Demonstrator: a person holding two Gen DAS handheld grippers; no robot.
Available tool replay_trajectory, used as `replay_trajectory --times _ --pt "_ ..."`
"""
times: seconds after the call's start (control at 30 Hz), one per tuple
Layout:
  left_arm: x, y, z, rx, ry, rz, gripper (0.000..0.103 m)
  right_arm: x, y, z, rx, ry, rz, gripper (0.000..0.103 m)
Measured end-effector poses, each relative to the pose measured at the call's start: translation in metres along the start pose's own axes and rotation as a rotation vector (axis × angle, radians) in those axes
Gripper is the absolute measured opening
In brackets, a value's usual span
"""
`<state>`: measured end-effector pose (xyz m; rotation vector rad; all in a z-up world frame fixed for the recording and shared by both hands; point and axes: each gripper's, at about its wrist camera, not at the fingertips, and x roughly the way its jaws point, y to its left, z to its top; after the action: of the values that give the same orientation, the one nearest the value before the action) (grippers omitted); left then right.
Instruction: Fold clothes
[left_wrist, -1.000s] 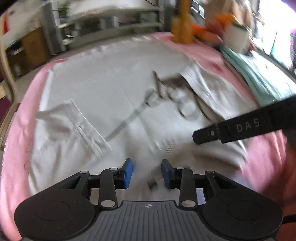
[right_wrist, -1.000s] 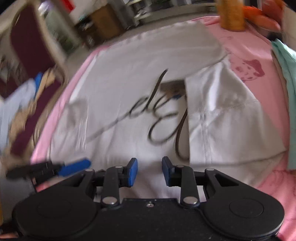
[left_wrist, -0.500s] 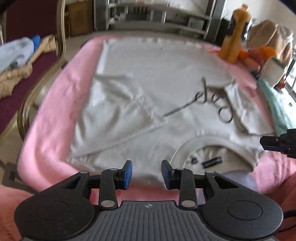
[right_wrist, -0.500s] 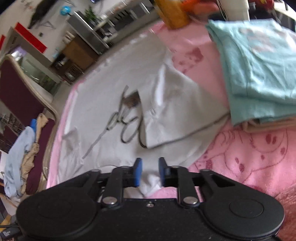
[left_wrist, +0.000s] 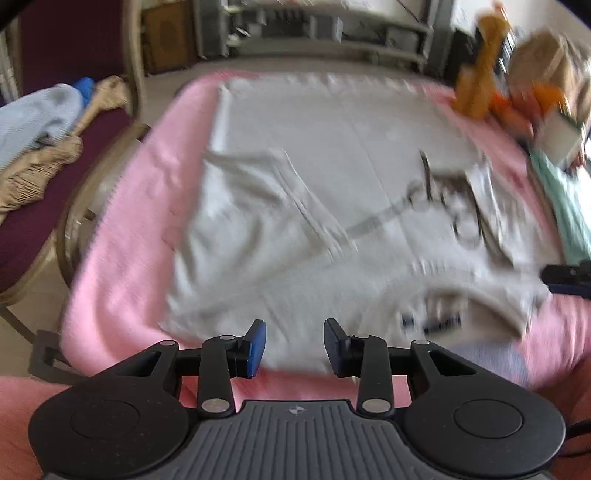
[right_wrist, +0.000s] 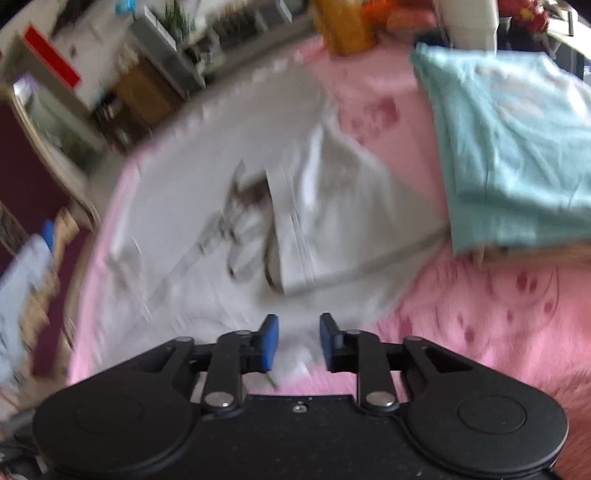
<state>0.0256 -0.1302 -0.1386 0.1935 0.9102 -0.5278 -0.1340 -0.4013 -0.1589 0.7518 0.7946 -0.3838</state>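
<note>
Pink terry cloth (left_wrist: 122, 229) is covering the whole work surface, giving the laundry a soft, clean bed to be flattened on. Spread across it is the white T-shirt (left_wrist: 314, 177), lying front up with its dark script print showing and its neckline toward the person; both sleeves are already turned in over the body, which I judge narrows it into a strip ready for the next fold. A folded teal garment (right_wrist: 517, 147) is sitting just beside the shirt on the right, probably a finished piece parked out of the way. More clothes are heaped on a maroon chair (left_wrist: 44, 221) to the left, likely waiting their turn.

Over the shirt's near edge, the left gripper (left_wrist: 294, 343) is hovering with its blue pads apart and nothing between them. The right gripper (right_wrist: 294, 341) is doing the same by the collar end; its jaws have just been opening, and no cloth is caught in them. Both seem to be lining up on the shoulder corners for a lengthwise fold.
</note>
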Motion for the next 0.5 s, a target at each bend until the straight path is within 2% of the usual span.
replay_trajectory --times 0.13,0.23,0.3,0.43,0.47,0.5 --pt "-0.021 0.018 0.030 -0.054 -0.101 -0.004 0.037 -0.023 0.009 0.029 0.026 -0.082 0.067 0.026" --pt "-0.034 0.030 0.058 -0.065 -0.175 0.019 0.039 -0.038 0.026 0.055 0.002 -0.148 0.109 0.033" --pt "-0.040 0.037 0.075 -0.083 -0.217 0.031 0.045 -0.047 0.039 0.072 -0.028 -0.195 0.128 0.036" --pt "-0.029 0.052 0.102 -0.115 -0.225 0.038 0.046 -0.047 0.063 0.100 -0.076 -0.253 0.169 0.038" --pt "-0.023 0.056 0.107 -0.120 -0.217 0.040 0.046 -0.043 0.067 0.106 -0.087 -0.260 0.177 0.041" --pt "-0.013 0.058 0.113 -0.126 -0.204 0.041 0.047 -0.035 0.071 0.111 -0.101 -0.257 0.174 0.049"
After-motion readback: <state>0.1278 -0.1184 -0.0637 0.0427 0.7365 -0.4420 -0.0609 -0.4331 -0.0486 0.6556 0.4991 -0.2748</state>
